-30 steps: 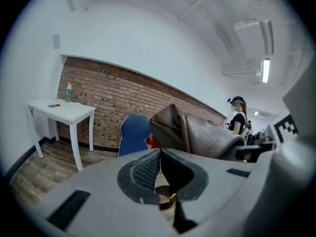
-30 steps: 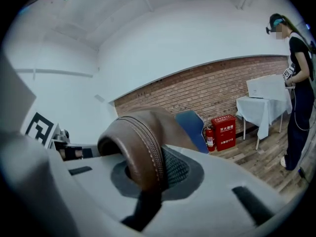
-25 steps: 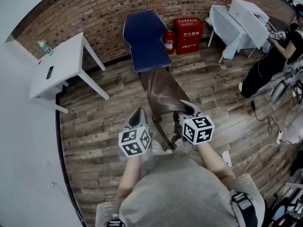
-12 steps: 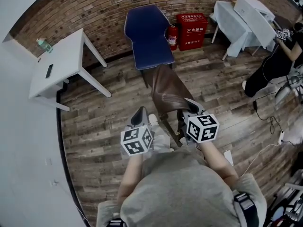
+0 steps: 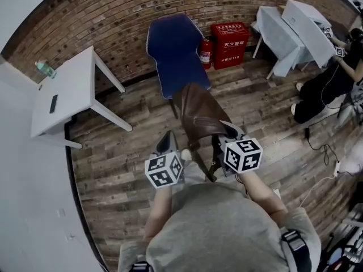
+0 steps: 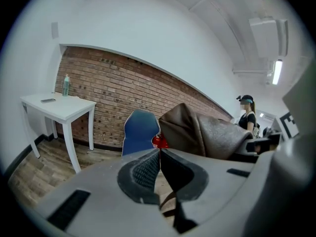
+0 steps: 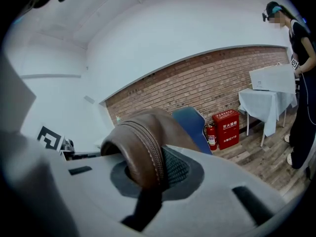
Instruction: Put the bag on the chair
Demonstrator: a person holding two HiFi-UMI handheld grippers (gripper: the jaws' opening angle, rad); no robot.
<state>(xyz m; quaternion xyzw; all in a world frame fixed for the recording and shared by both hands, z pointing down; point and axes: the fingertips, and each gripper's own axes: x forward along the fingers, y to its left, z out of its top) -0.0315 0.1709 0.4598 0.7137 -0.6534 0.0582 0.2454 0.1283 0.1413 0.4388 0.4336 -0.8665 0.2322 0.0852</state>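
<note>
A brown leather bag hangs in the air in front of me, its far end close to the front edge of the blue chair by the brick wall. My right gripper is shut on the bag's thick stitched handle, which fills the space between its jaws. My left gripper is to the left of the bag, shut and empty. In the left gripper view the closed jaws point at the chair, with the bag to their right.
A white table with a bottle and a phone stands at the left. A red fire box and an extinguisher sit right of the chair. A cloth-covered table and a person in black are at the far right.
The bag stays held in my right gripper and has come slightly nearer to the chair's front edge. Both grippers keep their places relative to each other.
</note>
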